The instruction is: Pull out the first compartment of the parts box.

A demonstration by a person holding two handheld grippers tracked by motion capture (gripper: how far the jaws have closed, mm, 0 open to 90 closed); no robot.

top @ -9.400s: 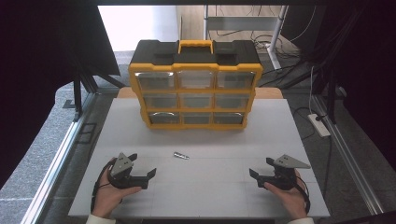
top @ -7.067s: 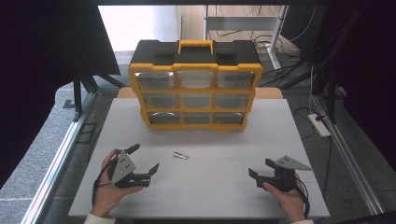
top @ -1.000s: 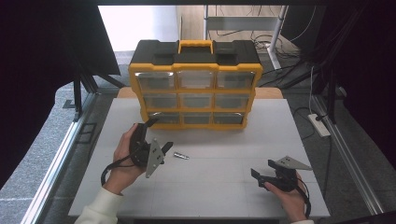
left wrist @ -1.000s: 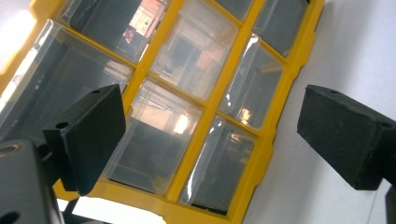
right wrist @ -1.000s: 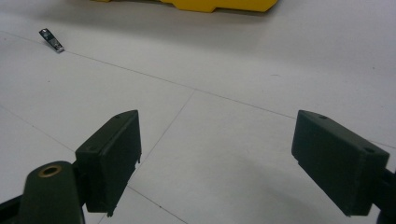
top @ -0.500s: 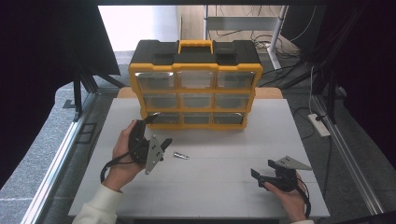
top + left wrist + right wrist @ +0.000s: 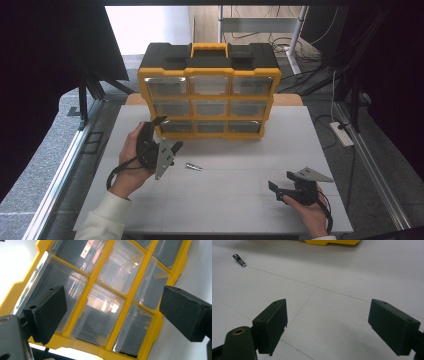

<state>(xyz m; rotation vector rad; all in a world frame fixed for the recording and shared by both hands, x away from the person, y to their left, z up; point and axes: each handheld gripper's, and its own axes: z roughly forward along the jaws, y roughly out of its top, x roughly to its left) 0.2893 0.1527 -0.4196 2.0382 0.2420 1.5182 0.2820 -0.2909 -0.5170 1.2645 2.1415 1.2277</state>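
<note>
so the biggest thing on the white table [image 7: 220, 200] is the yellow-and-black drawer cabinet [image 7: 210, 90], standing upright toward the far edge with all nine clear drawers apparently pushed in. the left gripper [image 7: 166, 135] is raised and turned on its side just in front of the cabinet's lower left corner, jaws spread wide and holding nothing; in the left gripper view they frame the clear drawer fronts [image 7: 100, 315] of that corner, not yet touching any. the right gripper [image 7: 277, 189] rests low at the near right of the table, well apart from the cabinet, jaws likewise released and empty. smallest of all, a little metal piece [image 7: 194, 167] lies loose on the table between the two grippers, near the left one; it also lies far off at upper left in the right gripper view [image 7: 239, 260]. judging by this, the work is at its start: no drawer is pulled out and the piece is unpicked, so opening a drawer, lifting the piece and stowing it all seem left.
</note>
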